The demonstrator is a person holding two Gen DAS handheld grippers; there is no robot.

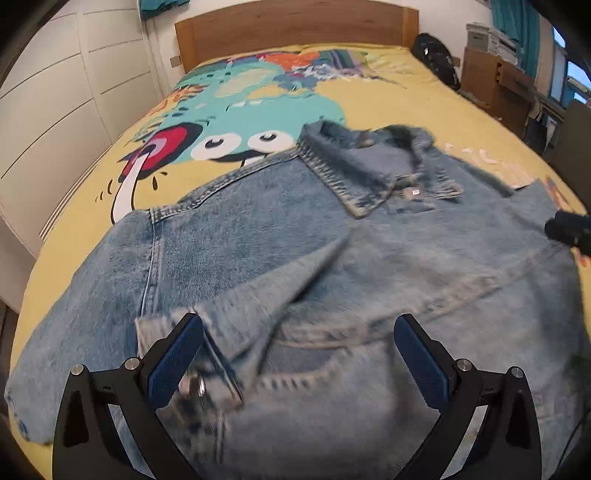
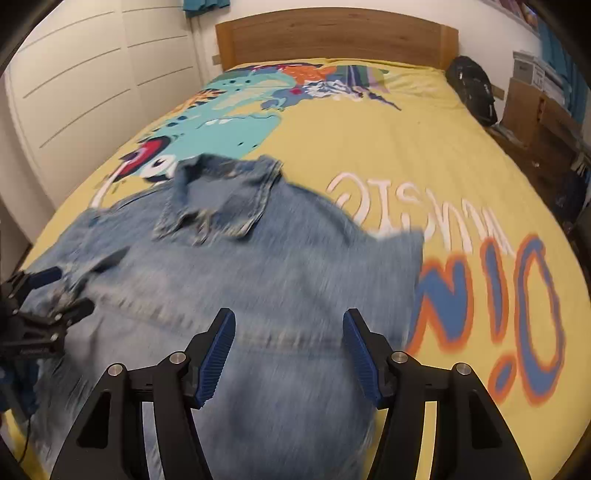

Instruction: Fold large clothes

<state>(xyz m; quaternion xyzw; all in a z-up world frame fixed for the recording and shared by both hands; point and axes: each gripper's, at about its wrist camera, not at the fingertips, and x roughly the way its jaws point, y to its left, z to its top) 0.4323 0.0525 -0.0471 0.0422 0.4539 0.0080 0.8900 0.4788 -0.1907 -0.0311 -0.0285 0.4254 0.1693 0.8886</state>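
Denim jacket on yellow bedspread, right gripper fingers apart

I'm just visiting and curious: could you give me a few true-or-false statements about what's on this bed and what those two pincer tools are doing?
1. A light blue denim jacket lies on the yellow cartoon-print bedspread. True.
2. The jacket's collar points toward the wooden headboard. True.
3. The left gripper is clamped shut. False: its jaws stand wide open.
4. The right gripper holds a white towel. False: it is open, holding nothing, above the denim.
5. A black bag sits at the bed's far corner. True.
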